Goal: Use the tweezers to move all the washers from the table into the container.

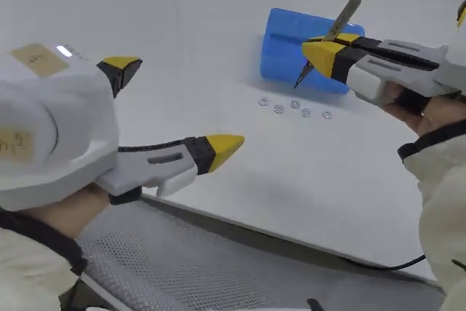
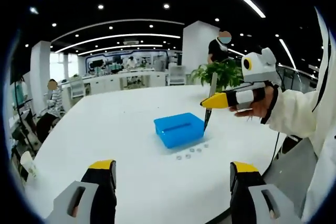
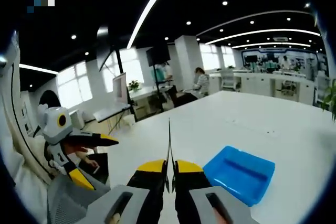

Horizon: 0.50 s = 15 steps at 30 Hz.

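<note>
Jaws of right gripper (image 1: 324, 44) clamp tweezers (image 1: 342, 16), tips near washers (image 1: 295, 107) beside container (image 1: 287, 52); left gripper (image 1: 186, 103) jaws wide apart.

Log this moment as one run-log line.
left gripper: open, empty | right gripper: shut on tweezers | washers: five on table beside container

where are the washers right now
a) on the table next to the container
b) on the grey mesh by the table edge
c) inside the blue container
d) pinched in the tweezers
a, the washers lie in a loose row on the table, just on the person's side of the container.
</note>
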Each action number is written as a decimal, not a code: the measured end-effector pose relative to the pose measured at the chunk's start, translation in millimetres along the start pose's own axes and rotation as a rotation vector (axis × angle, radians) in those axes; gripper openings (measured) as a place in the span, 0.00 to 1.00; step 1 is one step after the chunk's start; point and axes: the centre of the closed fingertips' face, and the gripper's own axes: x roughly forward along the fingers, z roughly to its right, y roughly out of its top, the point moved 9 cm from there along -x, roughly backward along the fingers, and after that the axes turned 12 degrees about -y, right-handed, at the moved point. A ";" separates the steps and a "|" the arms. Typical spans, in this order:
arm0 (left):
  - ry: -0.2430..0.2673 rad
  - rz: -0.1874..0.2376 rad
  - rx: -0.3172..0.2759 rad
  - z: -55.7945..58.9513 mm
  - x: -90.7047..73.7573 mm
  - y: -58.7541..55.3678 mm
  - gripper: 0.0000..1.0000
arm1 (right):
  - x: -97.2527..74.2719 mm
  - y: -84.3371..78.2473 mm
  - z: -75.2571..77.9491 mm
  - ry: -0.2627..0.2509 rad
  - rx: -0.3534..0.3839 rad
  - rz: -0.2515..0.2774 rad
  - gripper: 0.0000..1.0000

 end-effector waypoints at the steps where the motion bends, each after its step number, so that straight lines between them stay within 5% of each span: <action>1: -0.004 0.012 0.014 -0.9 2.5 -3.1 0.95 | 3.1 -1.6 1.2 -0.002 0.001 0.000 0.03; 5: 0.036 -0.001 0.067 -5.2 7.7 -12.4 0.99 | 17.4 -12.5 5.8 -0.016 0.006 -0.027 0.03; 9: 0.071 0.046 0.059 -7.4 9.4 -11.7 0.99 | 29.4 -22.0 8.3 -0.026 -0.002 -0.033 0.03; 15: 0.105 0.024 0.050 -10.4 9.9 -15.6 0.99 | 46.0 -35.8 20.3 -0.034 -0.023 -0.016 0.03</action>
